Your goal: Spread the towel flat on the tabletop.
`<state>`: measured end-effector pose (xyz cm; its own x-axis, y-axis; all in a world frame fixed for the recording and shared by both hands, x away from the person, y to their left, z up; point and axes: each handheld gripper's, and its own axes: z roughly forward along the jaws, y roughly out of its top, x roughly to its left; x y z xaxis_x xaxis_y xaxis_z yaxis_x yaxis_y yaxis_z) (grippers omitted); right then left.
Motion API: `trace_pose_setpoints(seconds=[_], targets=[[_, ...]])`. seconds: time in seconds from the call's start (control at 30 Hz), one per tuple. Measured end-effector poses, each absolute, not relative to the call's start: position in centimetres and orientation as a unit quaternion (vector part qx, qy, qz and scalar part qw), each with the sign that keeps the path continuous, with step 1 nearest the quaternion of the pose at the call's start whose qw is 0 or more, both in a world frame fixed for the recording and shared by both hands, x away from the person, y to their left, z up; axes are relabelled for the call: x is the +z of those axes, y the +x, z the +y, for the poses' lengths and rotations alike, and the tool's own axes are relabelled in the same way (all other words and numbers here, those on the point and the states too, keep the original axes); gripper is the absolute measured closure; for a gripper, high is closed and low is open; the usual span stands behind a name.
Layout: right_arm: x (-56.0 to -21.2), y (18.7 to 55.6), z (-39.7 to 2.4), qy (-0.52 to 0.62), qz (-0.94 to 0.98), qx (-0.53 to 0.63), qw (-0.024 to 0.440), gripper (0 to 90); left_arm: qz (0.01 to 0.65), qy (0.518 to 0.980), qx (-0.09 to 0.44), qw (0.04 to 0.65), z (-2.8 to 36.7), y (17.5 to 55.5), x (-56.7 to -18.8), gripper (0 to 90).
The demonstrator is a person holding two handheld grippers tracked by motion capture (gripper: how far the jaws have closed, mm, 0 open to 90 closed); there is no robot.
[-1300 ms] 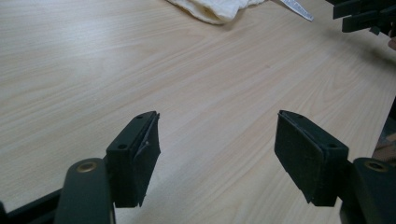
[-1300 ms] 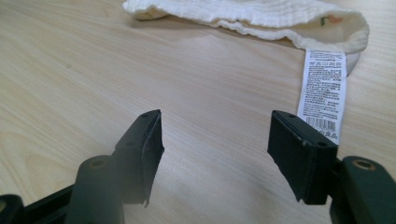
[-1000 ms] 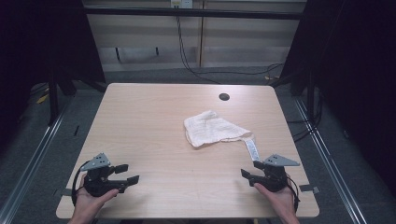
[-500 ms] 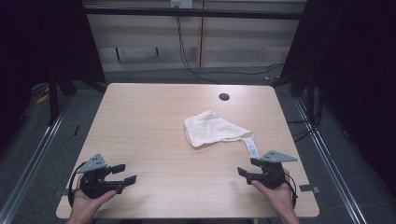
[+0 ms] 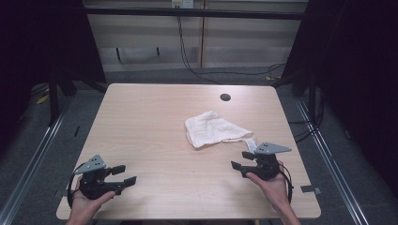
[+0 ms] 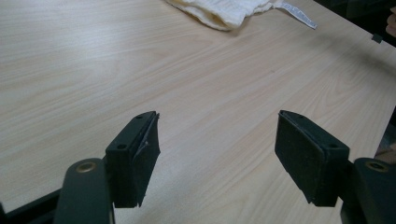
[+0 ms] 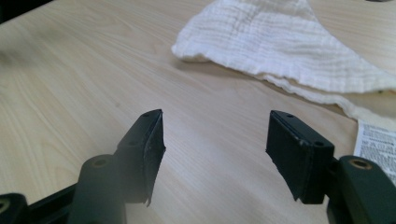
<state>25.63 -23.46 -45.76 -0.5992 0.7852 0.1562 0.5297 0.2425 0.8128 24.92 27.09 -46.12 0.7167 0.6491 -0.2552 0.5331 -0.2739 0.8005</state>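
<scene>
A crumpled white cloth [image 5: 213, 130] lies right of the table's middle, and its printed label [image 5: 252, 144] sticks out at its near right corner. My right gripper [image 5: 240, 160] stands open just short of that label, with nothing between the jaws. In the right gripper view the cloth [image 7: 275, 46] spreads ahead of the open gripper [image 7: 217, 116], with the label [image 7: 376, 140] at the right edge. My left gripper [image 5: 123, 174] rests open near the front left corner, far from the cloth. Its own view has the gripper [image 6: 217, 119] over bare wood and the cloth [image 6: 224, 9] at the top.
The light wooden table [image 5: 141, 117] has a dark round hole [image 5: 225, 97] near its far edge. A small grey tab [image 5: 312, 189] sits at the front right edge. Dark floor, metal rails and cables surround the table.
My right gripper has crept forward and a little left, toward the cloth's label. The left gripper has hardly shifted. The cloth has not moved.
</scene>
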Motion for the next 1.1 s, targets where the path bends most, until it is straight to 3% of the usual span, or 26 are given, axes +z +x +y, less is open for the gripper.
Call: trace_pose_setpoints(seconds=[0.3, 0.53, 1.1], targets=[[-44.5, 27.7, -23.4, 0.396, 0.789, 0.454, 0.123, 39.0, 0.358, 0.800, 0.063, 0.478, 26.9, 24.8, -46.1, 30.1], [-44.5, 29.8, -23.1, 0.403, 0.788, 0.445, 0.136, 37.8, 0.363, 0.798, 0.062, 0.478, 27.0, 24.9, -46.1, 30.1], [-44.1, 34.4, -23.0, 0.409, 0.795, 0.433, 0.119, 38.7, 0.367, 0.800, 0.061, 0.470, 26.8, 24.9, -46.1, 30.3]])
